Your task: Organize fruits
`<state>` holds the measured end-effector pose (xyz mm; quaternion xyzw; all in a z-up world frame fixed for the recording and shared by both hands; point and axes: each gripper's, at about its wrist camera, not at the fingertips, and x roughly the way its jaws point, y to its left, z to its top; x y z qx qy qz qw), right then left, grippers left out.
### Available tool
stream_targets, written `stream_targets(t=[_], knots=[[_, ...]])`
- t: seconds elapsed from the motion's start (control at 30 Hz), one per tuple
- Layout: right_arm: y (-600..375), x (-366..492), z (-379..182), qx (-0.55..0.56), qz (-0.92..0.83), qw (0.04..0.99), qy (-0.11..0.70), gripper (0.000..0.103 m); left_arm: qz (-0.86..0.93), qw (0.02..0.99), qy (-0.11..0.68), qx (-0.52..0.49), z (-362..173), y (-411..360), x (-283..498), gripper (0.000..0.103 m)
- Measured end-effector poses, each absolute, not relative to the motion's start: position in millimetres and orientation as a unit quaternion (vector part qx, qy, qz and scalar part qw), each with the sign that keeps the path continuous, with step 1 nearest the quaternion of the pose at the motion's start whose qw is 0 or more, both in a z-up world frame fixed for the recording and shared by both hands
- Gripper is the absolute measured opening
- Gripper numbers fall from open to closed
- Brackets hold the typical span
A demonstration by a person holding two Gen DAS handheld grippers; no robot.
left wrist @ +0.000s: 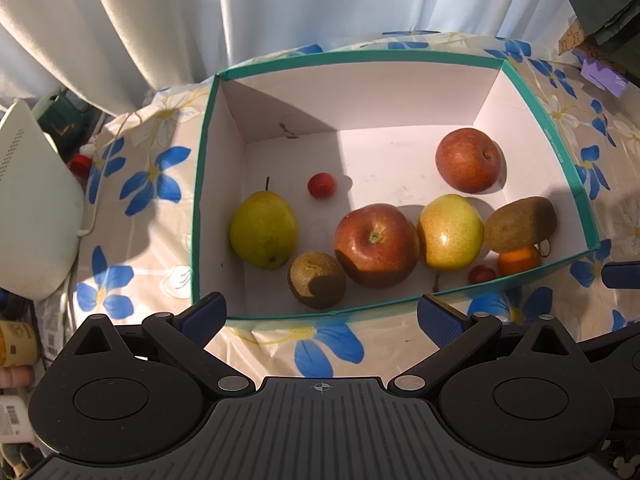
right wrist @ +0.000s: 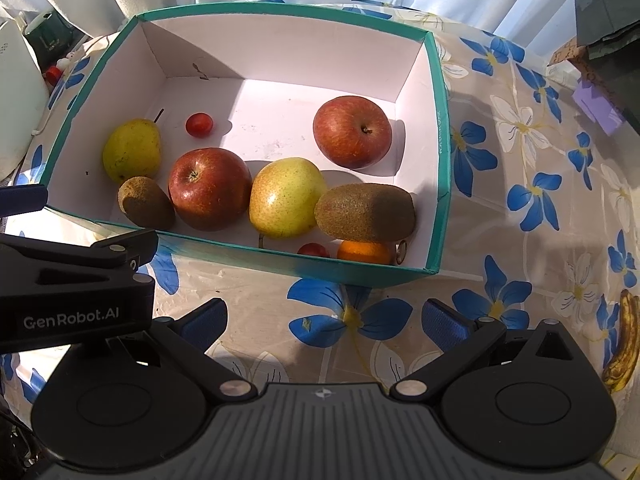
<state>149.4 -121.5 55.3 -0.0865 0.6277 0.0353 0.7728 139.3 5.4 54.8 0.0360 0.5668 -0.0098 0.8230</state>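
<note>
Fruit is filling the teal-rimmed white cardboard box (right wrist: 438, 152), both my hand-held grippers (left wrist: 320, 316) (right wrist: 324, 322) are hanging open and empty, so I'm judging the spotted yellow banana (right wrist: 624, 344) on the counter next.

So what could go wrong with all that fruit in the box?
The big kiwi seems to rest partly on the orange, so it could roll when nearby fruit is moved. The little red fruit by the near wall of the box is half hidden and easily missed or squashed. The banana lies outside on the table, so it might get forgotten.
</note>
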Motion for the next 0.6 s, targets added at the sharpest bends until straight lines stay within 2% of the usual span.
stream_targets(t=[0.6], knots=[[-122.4, 148.6, 56.1, -0.085, 0.031, 0.773, 0.628, 0.103, -0.015, 0.825, 0.563, 0.041, 54.4, 4.5, 138.6, 0.103]])
